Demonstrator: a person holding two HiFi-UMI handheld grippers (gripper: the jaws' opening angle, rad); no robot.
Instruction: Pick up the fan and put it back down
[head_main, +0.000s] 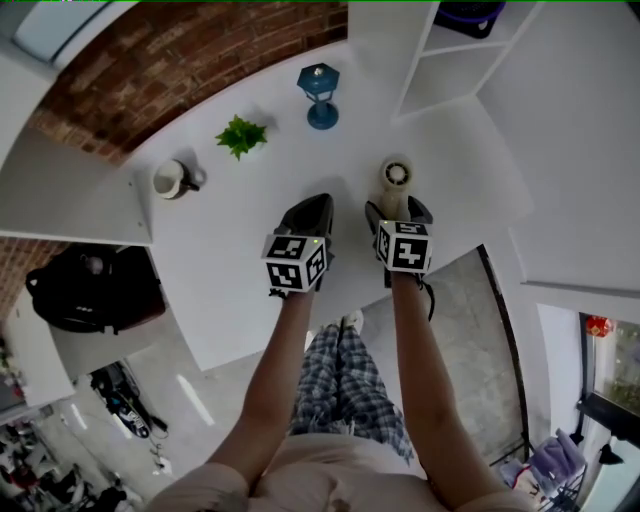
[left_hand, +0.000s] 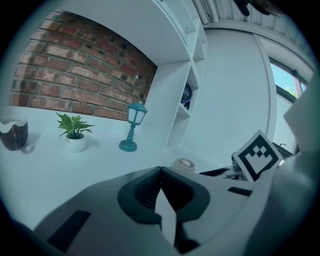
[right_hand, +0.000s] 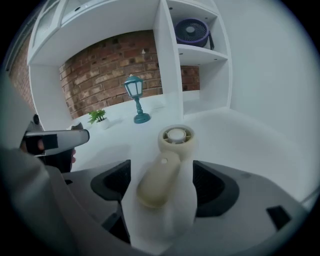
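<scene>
Your right claw (right_hand: 162, 179) stands open around the handle of the fan (right_hand: 169, 160). One pad sits on either side with a gap to each, so nothing is gripped. That fan lies flat on the white surface (right_hand: 245, 135). Its long axis runs away from you, with the handle end nearest the claw and the round head at the far end, face turned up. Your left claw (left_hand: 160, 171) is closed, pads together with nothing between them, just beside the right one. Farther back stand a blue lamp (right_hand: 136, 95), a small potted plant (right_hand: 98, 117) and a mug (head_main: 172, 179), all well apart from the fan.
</scene>
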